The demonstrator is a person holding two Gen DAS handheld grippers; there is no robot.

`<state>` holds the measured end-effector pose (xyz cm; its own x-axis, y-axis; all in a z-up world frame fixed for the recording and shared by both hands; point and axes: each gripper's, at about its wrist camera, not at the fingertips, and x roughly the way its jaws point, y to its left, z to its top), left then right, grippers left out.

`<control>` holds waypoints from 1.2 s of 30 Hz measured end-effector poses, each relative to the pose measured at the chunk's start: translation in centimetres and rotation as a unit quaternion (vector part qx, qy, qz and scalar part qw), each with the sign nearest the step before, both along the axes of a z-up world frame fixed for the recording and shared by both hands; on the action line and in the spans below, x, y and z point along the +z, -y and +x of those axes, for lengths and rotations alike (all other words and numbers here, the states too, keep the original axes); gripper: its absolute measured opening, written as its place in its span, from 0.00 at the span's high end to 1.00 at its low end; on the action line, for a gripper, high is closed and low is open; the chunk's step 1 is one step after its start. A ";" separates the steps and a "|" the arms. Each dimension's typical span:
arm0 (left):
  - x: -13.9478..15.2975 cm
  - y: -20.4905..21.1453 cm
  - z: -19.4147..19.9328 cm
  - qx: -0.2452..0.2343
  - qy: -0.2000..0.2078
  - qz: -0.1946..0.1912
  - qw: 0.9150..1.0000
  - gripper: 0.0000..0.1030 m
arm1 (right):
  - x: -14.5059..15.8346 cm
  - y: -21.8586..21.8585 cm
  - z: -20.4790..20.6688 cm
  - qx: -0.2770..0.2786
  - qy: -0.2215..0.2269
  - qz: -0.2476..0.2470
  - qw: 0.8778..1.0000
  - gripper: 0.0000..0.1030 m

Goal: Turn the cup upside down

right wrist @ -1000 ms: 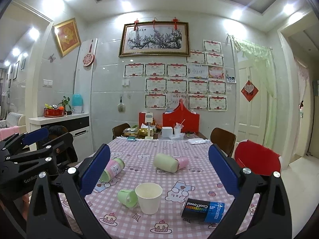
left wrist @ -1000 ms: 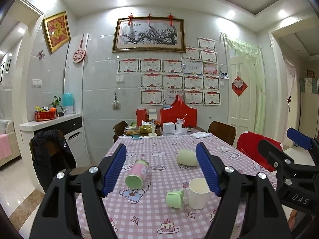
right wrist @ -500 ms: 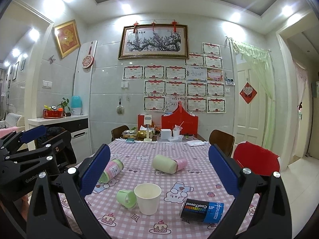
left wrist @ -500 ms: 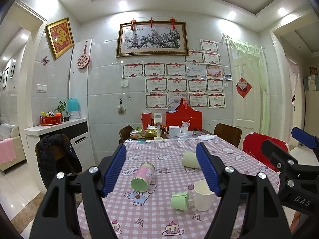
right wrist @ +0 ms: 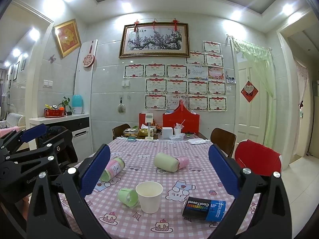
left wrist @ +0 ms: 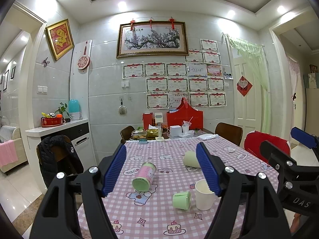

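The paper cup (right wrist: 149,196) stands upright, mouth up, on the near part of the checked tablecloth (right wrist: 139,153). The right gripper (right wrist: 159,171) hovers above the near table edge, jaws spread wide and empty; the cup sits low between its fingers, well apart from both. The left gripper (left wrist: 161,169) is likewise spread and empty, with the cup (left wrist: 204,196) partly behind its right finger (left wrist: 208,171). A small green cup (right wrist: 127,197) lies touching the paper cup's left side; a towel can (right wrist: 204,209) lies to its right.
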<state>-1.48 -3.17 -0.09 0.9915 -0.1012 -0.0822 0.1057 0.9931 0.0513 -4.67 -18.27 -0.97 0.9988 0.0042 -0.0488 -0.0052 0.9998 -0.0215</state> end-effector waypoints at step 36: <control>-0.3 -0.5 0.4 0.005 -0.002 0.004 1.000 0.30 | -0.5 -0.4 0.5 0.008 -0.015 0.004 1.000 0.08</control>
